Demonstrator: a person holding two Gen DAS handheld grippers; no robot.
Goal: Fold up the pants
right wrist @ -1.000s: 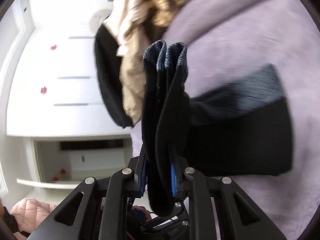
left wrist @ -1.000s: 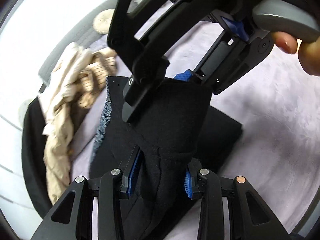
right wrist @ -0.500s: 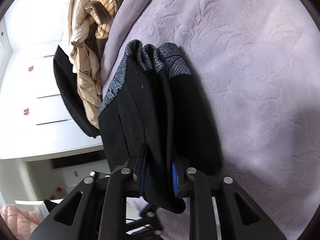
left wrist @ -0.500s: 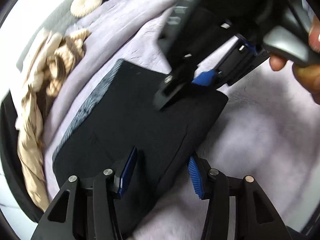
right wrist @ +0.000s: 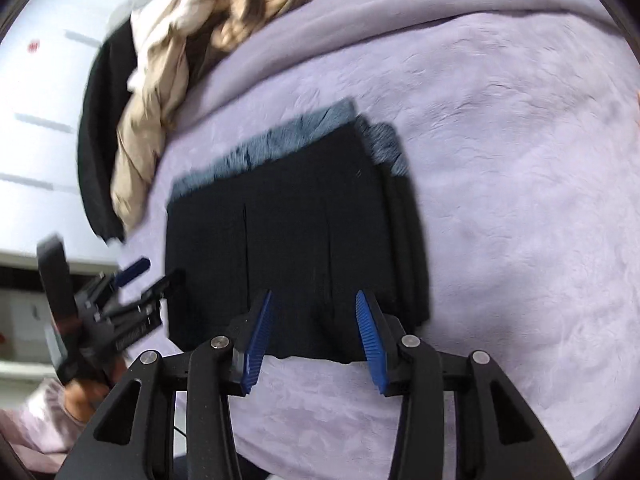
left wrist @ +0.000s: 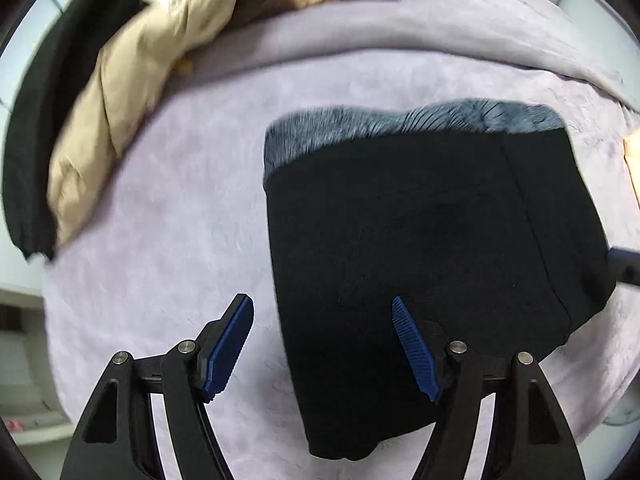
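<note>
Your black pants (left wrist: 420, 232) lie folded into a flat block on the lilac blanket (left wrist: 168, 208), with the grey patterned waistband (left wrist: 400, 124) along the far edge. Your left gripper (left wrist: 323, 344) hangs over the near left edge of the block; its jaws are opening, and the blue pads (left wrist: 228, 352) stand apart, one over the blanket and one over the cloth, pressing on nothing. Your right gripper (right wrist: 311, 332) sits at the near edge of the pants (right wrist: 296, 248); its jaws are opening too, with the blue pads (right wrist: 256, 344) spread and the hem lying between and under them, not pinched as far as the blurred view lets you judge. In the right wrist view you can see the left gripper (right wrist: 148, 276) beside the left edge of the block, held by your hand (right wrist: 86, 394). A heap of beige and black clothes (left wrist: 132, 80) lies on the far left of the blanket, well apart from the pants
</note>
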